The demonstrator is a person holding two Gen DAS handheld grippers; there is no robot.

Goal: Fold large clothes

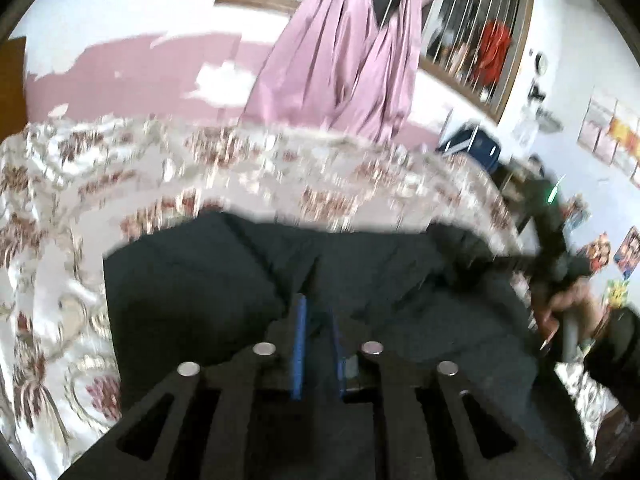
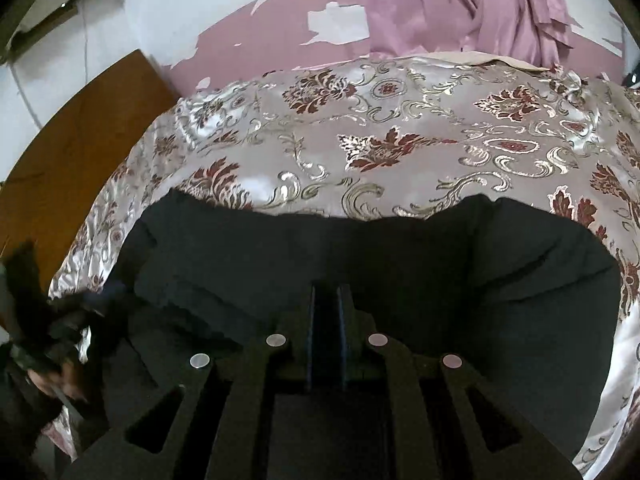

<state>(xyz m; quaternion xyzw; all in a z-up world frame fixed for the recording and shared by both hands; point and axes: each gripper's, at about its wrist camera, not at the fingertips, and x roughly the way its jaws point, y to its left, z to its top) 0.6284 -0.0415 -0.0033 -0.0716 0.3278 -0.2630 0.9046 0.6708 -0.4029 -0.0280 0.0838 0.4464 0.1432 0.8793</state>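
A large black garment lies spread on the floral bedspread and fills the lower half of both views; in the right wrist view it reaches from left to right. My left gripper is shut on a raised fold of the black garment between its blue pads. My right gripper is shut on the garment's near edge. The right gripper and the hand holding it show blurred at the right edge of the left wrist view. The left one shows at the left edge of the right wrist view.
Pink curtains hang behind the bed before a barred window. A wall with peeling pink paint runs behind. A wooden board stands at the bed's left. Posters hang on the right wall.
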